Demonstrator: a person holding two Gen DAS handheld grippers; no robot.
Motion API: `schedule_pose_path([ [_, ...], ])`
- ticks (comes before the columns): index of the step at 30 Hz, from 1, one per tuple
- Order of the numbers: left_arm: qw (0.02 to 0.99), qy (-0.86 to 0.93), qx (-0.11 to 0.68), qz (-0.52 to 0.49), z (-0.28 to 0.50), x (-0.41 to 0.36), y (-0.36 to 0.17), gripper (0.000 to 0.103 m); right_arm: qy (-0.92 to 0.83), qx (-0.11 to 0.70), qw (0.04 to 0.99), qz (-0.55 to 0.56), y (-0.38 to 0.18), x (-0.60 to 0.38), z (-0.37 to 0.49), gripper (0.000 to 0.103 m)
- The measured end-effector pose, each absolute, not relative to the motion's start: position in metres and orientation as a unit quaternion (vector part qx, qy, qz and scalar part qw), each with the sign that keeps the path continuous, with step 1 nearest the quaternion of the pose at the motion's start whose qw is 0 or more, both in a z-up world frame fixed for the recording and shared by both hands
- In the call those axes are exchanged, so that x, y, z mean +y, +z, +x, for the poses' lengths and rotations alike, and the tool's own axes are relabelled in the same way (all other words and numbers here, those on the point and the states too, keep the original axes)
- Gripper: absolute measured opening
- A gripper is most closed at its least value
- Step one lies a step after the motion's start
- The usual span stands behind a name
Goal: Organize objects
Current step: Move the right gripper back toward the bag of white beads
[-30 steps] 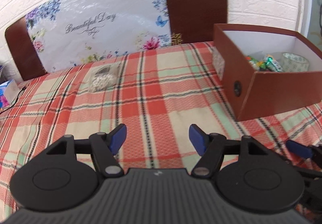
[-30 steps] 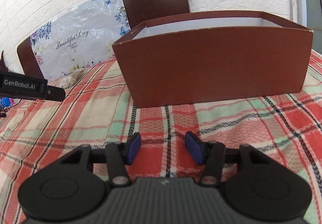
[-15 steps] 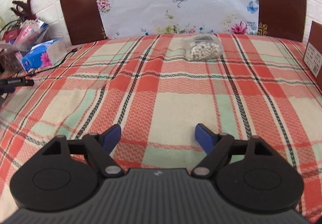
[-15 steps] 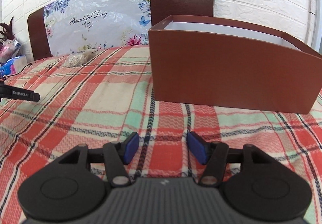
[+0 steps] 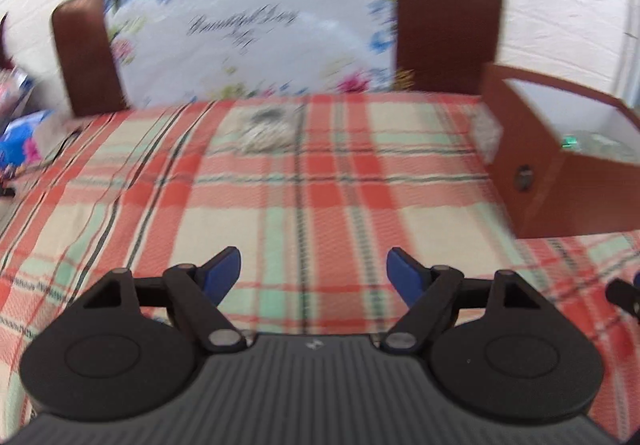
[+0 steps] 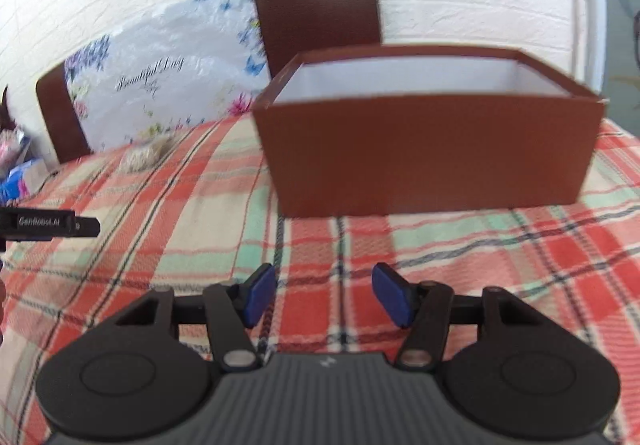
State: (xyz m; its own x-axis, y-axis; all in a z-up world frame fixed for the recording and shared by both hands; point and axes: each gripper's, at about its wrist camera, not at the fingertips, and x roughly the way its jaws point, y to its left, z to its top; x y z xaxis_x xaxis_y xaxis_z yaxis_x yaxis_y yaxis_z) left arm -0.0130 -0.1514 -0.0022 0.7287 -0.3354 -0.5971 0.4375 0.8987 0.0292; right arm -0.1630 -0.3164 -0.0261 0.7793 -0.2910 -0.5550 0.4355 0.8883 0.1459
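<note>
A clear bag of small pale beads (image 5: pixel 266 127) lies on the plaid tablecloth (image 5: pixel 320 197) near the far edge; it also shows in the right wrist view (image 6: pixel 146 155). A brown open box (image 5: pixel 560 165) stands at the right, with a few small items inside. In the right wrist view the box (image 6: pixel 432 153) is straight ahead. My left gripper (image 5: pixel 313 271) is open and empty above the cloth, well short of the bag. My right gripper (image 6: pixel 324 295) is open and empty in front of the box. The left gripper's body (image 6: pixel 48 227) shows at the right view's left edge.
Two brown chair backs (image 5: pixel 444 25) stand behind the table with a flowered plastic sheet (image 5: pixel 248 33) across them. A blue tissue pack (image 5: pixel 22 135) and clutter sit at the far left. A white brick wall is behind.
The left view has swung back right, so the bag sits centre-left and the box is in sight again. The right view has turned so the box is closer to centre. Both grippers stay open.
</note>
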Motion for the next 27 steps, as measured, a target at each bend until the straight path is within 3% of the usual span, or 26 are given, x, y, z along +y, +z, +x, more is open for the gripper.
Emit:
schedule_pose_path([
  [5, 0.917, -0.258, 0.294, 0.083, -0.042, -0.169, 0.019, 0.082, -0.225, 0.206, 0.936, 0.175, 0.005, -0.329, -0.198, 0.076],
  [10, 0.915, -0.263, 0.293, 0.087, -0.059, -0.175, 0.022, 0.082, -0.229, 0.170, 0.940, 0.187, 0.019, -0.331, -0.214, 0.077],
  [27, 0.915, -0.262, 0.284, 0.114, -0.081, -0.182, 0.022, 0.083, -0.214, 0.167, 0.940, 0.208, 0.015, -0.327, -0.224, 0.079],
])
